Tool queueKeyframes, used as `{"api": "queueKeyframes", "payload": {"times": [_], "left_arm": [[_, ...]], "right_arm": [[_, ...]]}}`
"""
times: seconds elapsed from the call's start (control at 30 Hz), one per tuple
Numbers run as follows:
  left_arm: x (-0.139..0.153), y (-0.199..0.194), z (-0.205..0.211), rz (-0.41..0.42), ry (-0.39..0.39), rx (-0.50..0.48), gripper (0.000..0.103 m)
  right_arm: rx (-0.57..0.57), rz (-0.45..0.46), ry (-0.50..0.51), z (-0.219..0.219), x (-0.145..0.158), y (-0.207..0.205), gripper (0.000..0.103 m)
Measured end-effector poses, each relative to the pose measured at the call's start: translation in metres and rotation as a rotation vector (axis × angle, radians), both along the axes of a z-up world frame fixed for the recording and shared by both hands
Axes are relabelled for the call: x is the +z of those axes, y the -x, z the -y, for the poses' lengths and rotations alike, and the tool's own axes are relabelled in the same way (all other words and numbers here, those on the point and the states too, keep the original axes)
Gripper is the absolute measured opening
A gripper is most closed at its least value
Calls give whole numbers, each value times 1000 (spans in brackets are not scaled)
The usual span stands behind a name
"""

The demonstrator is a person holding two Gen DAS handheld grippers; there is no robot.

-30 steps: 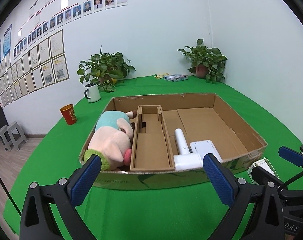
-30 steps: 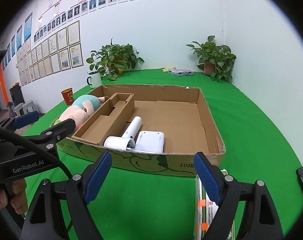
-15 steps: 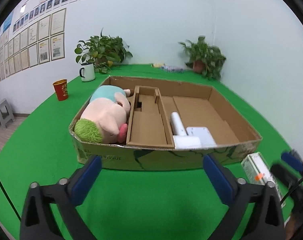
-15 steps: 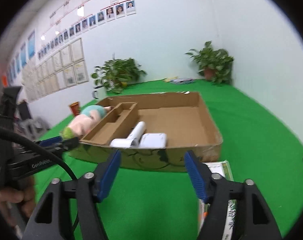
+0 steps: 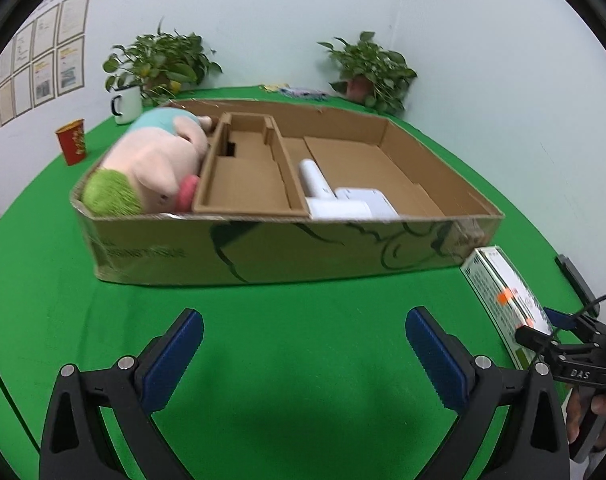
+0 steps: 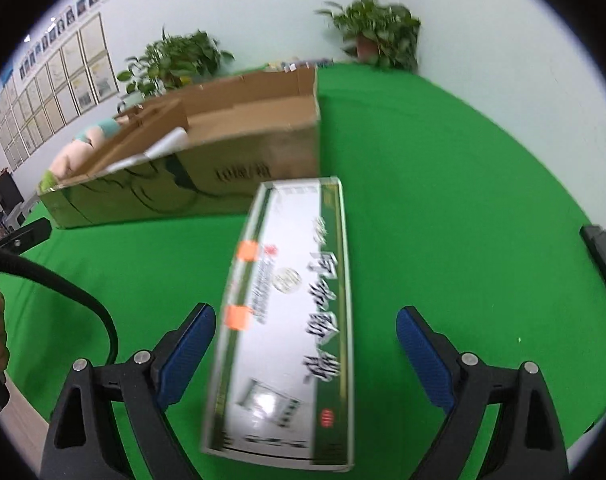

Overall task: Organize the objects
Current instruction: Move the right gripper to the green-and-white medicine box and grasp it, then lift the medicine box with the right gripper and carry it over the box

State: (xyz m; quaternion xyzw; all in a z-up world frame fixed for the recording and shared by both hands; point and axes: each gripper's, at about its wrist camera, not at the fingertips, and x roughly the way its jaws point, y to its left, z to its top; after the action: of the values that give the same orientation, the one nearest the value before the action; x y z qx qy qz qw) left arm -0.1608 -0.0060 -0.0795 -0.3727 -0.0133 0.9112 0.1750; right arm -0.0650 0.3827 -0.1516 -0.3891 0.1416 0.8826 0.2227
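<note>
A long white-and-green box (image 6: 291, 304) lies flat on the green table, just outside the cardboard box's near right corner; it also shows in the left wrist view (image 5: 503, 288). My right gripper (image 6: 305, 356) is open, its blue pads either side of the long box and not touching it. My left gripper (image 5: 303, 356) is open and empty over bare green cloth in front of the cardboard box (image 5: 263, 248). Inside that box are a plush toy (image 5: 155, 160), a cardboard insert (image 5: 247, 176) and a white device (image 5: 343, 204).
A red cup (image 5: 73, 142), a white mug (image 5: 125, 104) and two potted plants (image 5: 163, 64) stand behind the box. Small items (image 5: 299, 91) lie at the far edge. The table's right edge (image 6: 599, 256) is close to my right gripper.
Both grippers pulled back and tilted down. My right gripper moved right and lower, bringing the long box between its open pads. The left gripper now sits further from the cardboard box.
</note>
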Motion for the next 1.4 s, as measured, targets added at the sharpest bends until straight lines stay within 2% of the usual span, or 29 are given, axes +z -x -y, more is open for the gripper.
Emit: {"api": "queueKeyframes", "payload": {"times": [0.03, 0.07, 0.1, 0.17, 0.23, 0.37, 0.47, 0.53, 0.7, 0.77, 0.87, 1.13, 1.23, 1.3, 1.4], "left_arm": [[-2, 0, -1, 3, 0, -7, 102], [-4, 1, -3, 7, -2, -14, 102], [-5, 2, -4, 15, -6, -20, 102], [-6, 4, -4, 27, -12, -24, 102], [-5, 7, -3, 45, -34, -40, 102], [-5, 13, -6, 119, -119, -118, 102], [-11, 18, -15, 194, -204, -190, 102], [-15, 22, -23, 230, -228, -225, 102], [-31, 29, -38, 320, -306, -276, 102], [-37, 32, -43, 357, -350, -292, 102], [-47, 35, -47, 390, -377, -309, 102], [-56, 48, -45, 401, -420, -299, 101], [-58, 53, -45, 412, -429, -297, 99], [-59, 58, -47, 414, -430, -298, 98], [-61, 63, -48, 412, -434, -299, 97]], "right_arm": [[4, -1, 4, 2, -1, 1, 79], [7, 1, -1, 5, -1, 2, 64], [8, 6, -9, 8, 0, 3, 63], [30, -4, 4, 16, 0, 6, 62], [57, -37, 65, 27, 4, 7, 62], [129, -110, 107, 56, 20, 9, 63], [209, -136, 101, 77, 26, 16, 88], [233, -96, 59, 88, 22, 21, 88], [245, -43, 63, 94, 11, 21, 88], [254, -26, 28, 101, 10, 18, 88], [268, -1, -11, 106, 7, 20, 88], [280, -2, 27, 104, 7, 27, 87], [278, 14, 20, 103, 7, 31, 77], [281, 31, 18, 102, 6, 36, 65], [274, 35, 45, 100, 4, 39, 64]]}}
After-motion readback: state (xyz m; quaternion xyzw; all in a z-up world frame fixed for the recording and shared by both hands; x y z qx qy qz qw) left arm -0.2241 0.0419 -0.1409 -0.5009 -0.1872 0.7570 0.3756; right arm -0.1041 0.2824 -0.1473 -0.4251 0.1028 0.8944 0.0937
